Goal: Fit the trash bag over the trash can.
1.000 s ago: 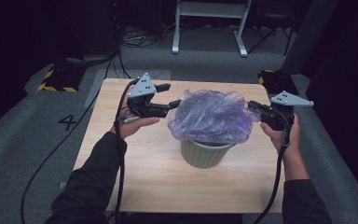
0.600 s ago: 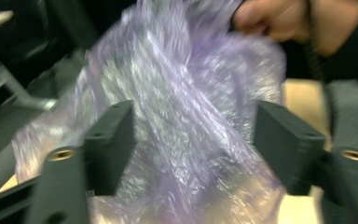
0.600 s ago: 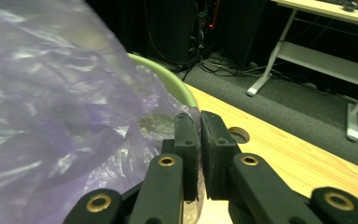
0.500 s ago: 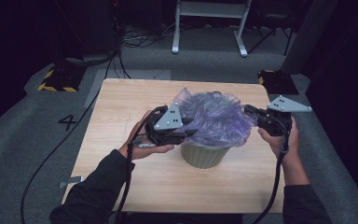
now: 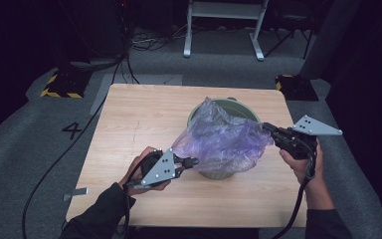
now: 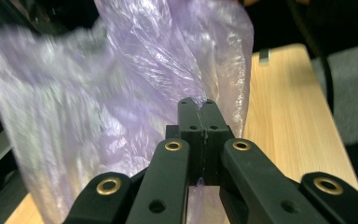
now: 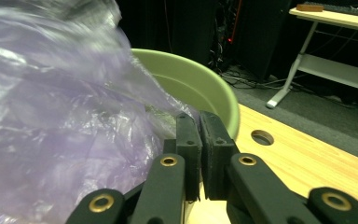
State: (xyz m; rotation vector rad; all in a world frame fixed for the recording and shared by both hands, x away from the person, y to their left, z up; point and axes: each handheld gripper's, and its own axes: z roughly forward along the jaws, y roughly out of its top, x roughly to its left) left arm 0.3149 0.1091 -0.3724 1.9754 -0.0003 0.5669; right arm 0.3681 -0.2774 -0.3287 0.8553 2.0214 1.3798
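Observation:
A pale green bin (image 5: 240, 109) stands right of centre on the wooden table (image 5: 144, 124). A thin purple plastic bag (image 5: 219, 142) drapes over its front and is stretched between both grippers. My left gripper (image 5: 193, 161) is low at the bin's front left; its jaws have just been closing and now pinch the bag's film (image 6: 121, 93) at the left gripper's tips (image 6: 198, 103). At the bin's right side, my right gripper (image 5: 268, 129) is shut on the bag's other edge. From the right gripper (image 7: 199, 119), the bag (image 7: 51, 116) hides most of the bin (image 7: 200, 86).
A round hole (image 7: 262, 137) sits in the tabletop near the bin. Cables trail from both grippers over the table's front edge. On the floor are a white desk frame (image 5: 224, 25), a yellow-black block (image 5: 59, 84), more cables and a painted 4 (image 5: 73, 130).
My left gripper came from the bag's far left down to the bin's front and closed on the bag. The bag has been pulled forward, baring the bin's back rim. My right hand shifted slightly nearer.

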